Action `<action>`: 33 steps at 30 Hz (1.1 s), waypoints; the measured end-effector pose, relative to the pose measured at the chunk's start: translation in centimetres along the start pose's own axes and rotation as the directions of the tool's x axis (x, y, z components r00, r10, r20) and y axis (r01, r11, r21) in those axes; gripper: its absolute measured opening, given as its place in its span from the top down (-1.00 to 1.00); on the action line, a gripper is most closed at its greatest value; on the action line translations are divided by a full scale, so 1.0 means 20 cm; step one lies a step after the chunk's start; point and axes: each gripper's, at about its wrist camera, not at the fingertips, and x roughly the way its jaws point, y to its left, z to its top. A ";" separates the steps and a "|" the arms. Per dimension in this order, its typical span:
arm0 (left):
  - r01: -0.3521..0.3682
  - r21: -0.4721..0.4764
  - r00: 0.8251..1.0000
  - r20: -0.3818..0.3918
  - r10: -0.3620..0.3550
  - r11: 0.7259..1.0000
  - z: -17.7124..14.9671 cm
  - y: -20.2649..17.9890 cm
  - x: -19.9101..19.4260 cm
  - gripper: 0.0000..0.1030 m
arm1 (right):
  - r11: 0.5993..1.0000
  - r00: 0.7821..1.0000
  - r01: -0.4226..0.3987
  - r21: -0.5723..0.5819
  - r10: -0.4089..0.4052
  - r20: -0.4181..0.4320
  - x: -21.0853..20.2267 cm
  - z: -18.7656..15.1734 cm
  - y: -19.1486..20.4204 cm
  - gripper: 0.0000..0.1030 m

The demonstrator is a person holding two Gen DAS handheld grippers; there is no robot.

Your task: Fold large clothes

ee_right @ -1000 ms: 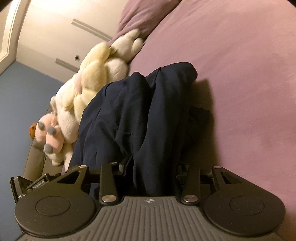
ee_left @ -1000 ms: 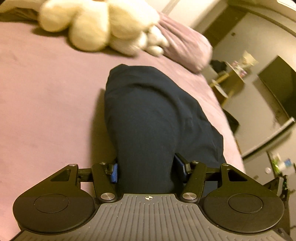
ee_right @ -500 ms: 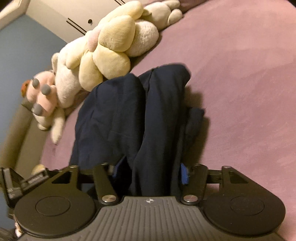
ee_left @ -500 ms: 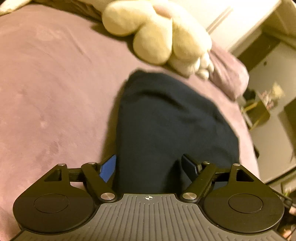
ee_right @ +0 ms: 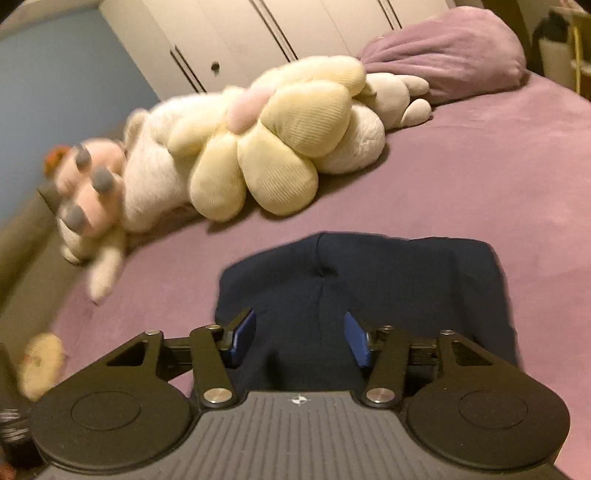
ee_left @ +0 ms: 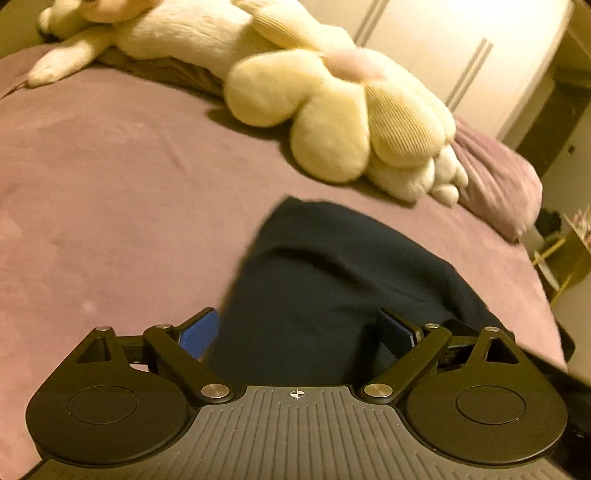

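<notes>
Right wrist: one navy garment [ee_right: 388,280], one flower plush [ee_right: 280,147], one pillow [ee_right: 450,48].

A mauve bedspread [ee_right: 480,177] is covering the bed. A pale yellow flower-shaped cushion [ee_right: 280,147] with a pink centre is lying against a white plush animal [ee_right: 147,177] whose pink paw [ee_right: 88,188] is showing grey pads. A mauve pillow [ee_right: 450,51] is resting just beyond them. White wardrobe doors [ee_right: 258,33] are standing behind, beside a blue wall [ee_right: 66,85]. A small yellow side table [ee_left: 565,258] is standing off the bed's edge.
</notes>
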 end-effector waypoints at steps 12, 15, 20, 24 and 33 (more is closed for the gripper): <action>-0.018 0.029 0.996 0.086 0.016 0.999 -0.17 -0.02 0.21 -1.00 | 0.986 0.986 0.121 -0.111 -0.107 0.125 0.29 -0.20 -0.26 -0.01; 0.026 0.008 0.999 0.046 -0.026 1.000 -0.14 0.03 0.13 -1.00 | 0.983 0.986 0.134 -0.129 -0.118 0.121 0.27 -0.18 -0.20 -0.05; 0.078 -0.034 0.996 -0.042 -0.080 0.996 -0.24 0.16 -0.13 -1.00 | 0.981 0.986 0.144 -0.131 -0.131 0.098 0.07 -0.20 -0.15 -0.32; 0.103 0.019 0.990 -0.103 -0.100 0.995 -0.41 0.25 -0.39 -1.00 | 0.965 0.982 0.182 -0.187 -0.170 0.080 -0.23 -0.35 -0.12 -0.64; -0.086 0.226 0.975 -0.180 0.129 0.970 -0.62 0.26 -0.77 -1.00 | 0.969 0.951 0.211 -0.130 -0.234 -0.200 -0.71 -0.79 -0.14 -0.84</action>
